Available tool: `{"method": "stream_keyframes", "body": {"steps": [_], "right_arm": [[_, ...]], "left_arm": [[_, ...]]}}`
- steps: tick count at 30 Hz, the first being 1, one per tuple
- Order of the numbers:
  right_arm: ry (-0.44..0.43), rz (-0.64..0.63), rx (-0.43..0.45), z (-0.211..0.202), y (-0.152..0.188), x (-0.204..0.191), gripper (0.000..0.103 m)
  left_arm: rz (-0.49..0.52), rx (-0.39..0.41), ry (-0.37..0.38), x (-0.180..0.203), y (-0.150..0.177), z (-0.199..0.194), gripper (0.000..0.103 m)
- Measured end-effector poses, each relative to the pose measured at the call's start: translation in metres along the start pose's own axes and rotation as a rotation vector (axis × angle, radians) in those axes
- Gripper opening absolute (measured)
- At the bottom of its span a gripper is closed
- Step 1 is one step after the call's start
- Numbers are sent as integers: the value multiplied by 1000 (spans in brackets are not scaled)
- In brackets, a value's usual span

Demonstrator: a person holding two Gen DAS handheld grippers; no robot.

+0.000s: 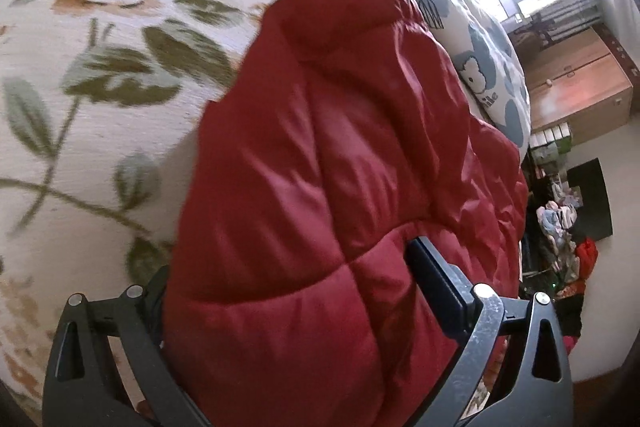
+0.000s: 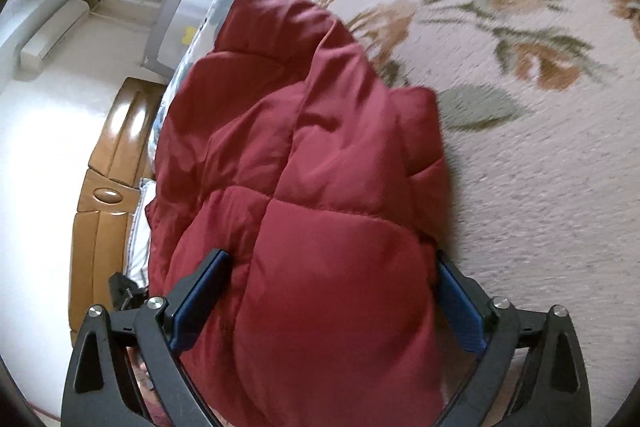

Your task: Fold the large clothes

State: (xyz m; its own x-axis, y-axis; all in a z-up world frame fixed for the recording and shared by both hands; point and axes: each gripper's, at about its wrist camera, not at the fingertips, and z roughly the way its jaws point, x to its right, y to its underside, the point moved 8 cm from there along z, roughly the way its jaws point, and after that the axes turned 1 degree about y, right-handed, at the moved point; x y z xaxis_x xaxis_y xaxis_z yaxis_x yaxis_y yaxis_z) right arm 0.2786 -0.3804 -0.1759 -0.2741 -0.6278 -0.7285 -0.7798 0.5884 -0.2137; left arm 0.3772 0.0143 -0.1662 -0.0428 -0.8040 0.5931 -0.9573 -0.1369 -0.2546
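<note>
A red quilted puffer jacket [image 1: 340,131] lies bunched on a floral bedspread [image 1: 100,67]. In the left wrist view its padded bulk fills my left gripper [image 1: 288,263]. The right finger [image 1: 436,279] presses into the fabric, and the other finger is hidden under it. In the right wrist view the same red jacket [image 2: 312,147] runs forward from my right gripper [image 2: 330,259], whose blue-padded fingers [image 2: 200,299] squeeze a thick fold from both sides. Both grippers are shut on the jacket at wide spacing.
The floral bedspread [image 2: 520,147] spreads wide beside the jacket. A blue-and-white patterned quilt [image 1: 480,67] lies along the jacket's far side. A wooden headboard [image 2: 108,195] is at the left of the right view. A wooden cabinet [image 1: 580,87] and floor clutter [image 1: 568,227] are beyond the bed.
</note>
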Motion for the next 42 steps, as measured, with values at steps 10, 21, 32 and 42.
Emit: {"method": "stream_keyframes", "body": {"steps": [10, 21, 32, 42], "right_arm": [[26, -56, -15, 7, 4, -11, 80], [43, -117, -28, -34, 31, -45, 50], [18, -102, -68, -87, 126, -38, 49], [16, -77, -76, -117, 185, -34, 49]], "left_arm": [[73, 2, 11, 17, 5, -8, 63], [169, 9, 29, 28, 39, -64, 45], [204, -34, 74, 26, 125, -118, 44], [206, -65, 67, 17, 177, -143, 44]]}}
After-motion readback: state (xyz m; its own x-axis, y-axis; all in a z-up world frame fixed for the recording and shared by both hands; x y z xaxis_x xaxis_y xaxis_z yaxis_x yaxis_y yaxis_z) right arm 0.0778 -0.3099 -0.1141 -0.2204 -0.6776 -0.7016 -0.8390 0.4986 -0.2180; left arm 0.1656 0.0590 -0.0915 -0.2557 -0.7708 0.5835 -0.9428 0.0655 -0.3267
